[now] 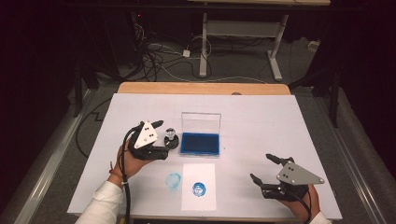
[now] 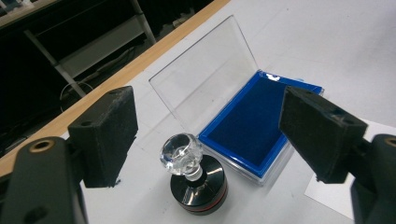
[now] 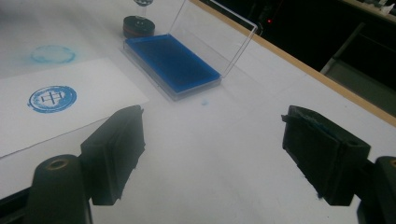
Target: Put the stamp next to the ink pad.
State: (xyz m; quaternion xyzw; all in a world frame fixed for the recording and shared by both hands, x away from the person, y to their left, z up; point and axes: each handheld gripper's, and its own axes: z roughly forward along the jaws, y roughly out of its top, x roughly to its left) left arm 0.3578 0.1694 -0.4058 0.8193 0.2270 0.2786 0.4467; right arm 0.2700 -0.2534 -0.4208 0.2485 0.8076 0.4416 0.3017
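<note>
The white-covered table (image 1: 261,116) carries everything, and at its centre sits the ink pad (image 1: 200,143), a blue tray whose clear lid (image 1: 201,122) stands propped up along the far edge toward twelve o'clock. Toward six o'clock from the pad lies a paper sheet (image 1: 199,179) bearing a round blue imprint (image 1: 199,189), with a fainter blue ring (image 1: 173,181) printed on the table cover at the sheet's nine o'clock. The left gripper (image 1: 156,135) hovers at the pad's nine o'clock, jaws spread wide with nothing between them; the stamp (image 1: 171,139), a black disc base with a clear knob handle, stands upright just beside the pad's left edge. In the left gripper view the stamp (image 2: 194,175) sits low and centred between the two pads, its handle axis vertical, so a re-grasp would likely mean coming down and closing on the knob. The right gripper (image 1: 264,170) rests well apart at about four o'clock, jaws also wide and empty, so the left hand is clearly the nearer. The right gripper view cuts off the stamp's knob at the top edge, and the imprint's character (image 3: 48,98) is too small to read with certainty.
</note>
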